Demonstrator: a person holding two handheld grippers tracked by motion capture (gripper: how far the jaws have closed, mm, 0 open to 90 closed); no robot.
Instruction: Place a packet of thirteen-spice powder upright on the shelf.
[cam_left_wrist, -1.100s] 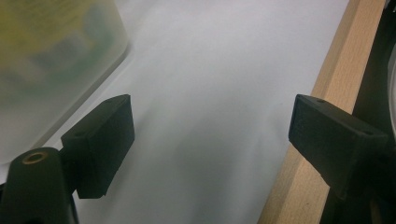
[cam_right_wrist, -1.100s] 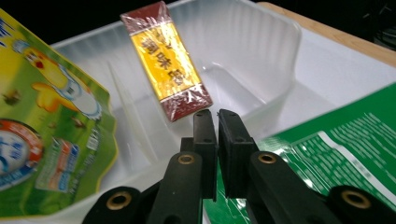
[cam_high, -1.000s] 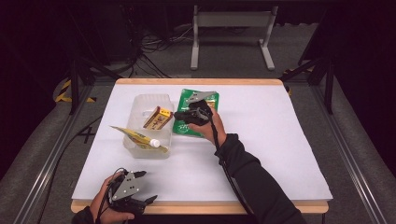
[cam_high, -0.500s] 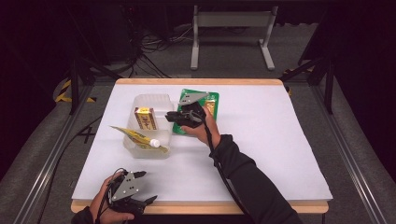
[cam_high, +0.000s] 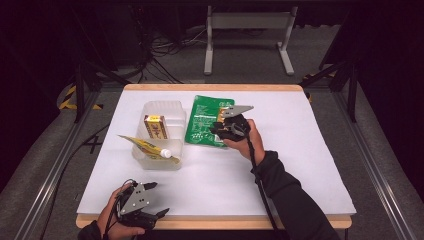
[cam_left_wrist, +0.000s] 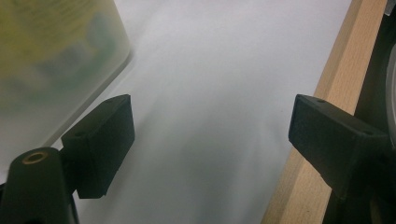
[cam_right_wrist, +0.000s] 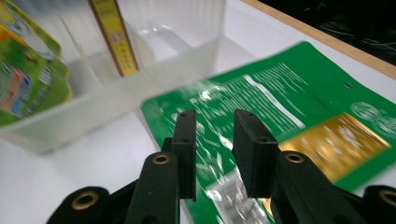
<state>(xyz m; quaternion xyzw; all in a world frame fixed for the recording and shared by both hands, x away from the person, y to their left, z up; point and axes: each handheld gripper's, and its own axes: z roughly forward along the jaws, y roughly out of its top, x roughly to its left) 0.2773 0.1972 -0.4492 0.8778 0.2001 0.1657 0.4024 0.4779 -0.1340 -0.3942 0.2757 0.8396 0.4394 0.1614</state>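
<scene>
A clear plastic bin (cam_high: 172, 112) stands left of centre on the white table. In it a yellow and red box (cam_high: 155, 126) stands upright, and a yellow tube with a white cap (cam_high: 147, 147) leans over its front. A green packet (cam_high: 207, 117) lies flat right of the bin. My right gripper (cam_high: 218, 129) hovers over the packet's near part; its jaws have just been opening and stand a little apart with nothing between them (cam_right_wrist: 215, 123). My left gripper (cam_high: 157, 199) rests at the front edge, wide open and empty (cam_left_wrist: 210, 116).
The right gripper view shows the bin wall (cam_right_wrist: 154, 74), the box (cam_right_wrist: 114, 37) and the green packet (cam_right_wrist: 280, 102) close ahead. The table's wooden front edge (cam_left_wrist: 336, 70) runs beside my left gripper. A metal stand (cam_high: 245, 30) sits on the floor beyond the table.
The right gripper carried the yellow box into the bin, let go of it and drew back to the right over the green packet. The left gripper stayed put.
</scene>
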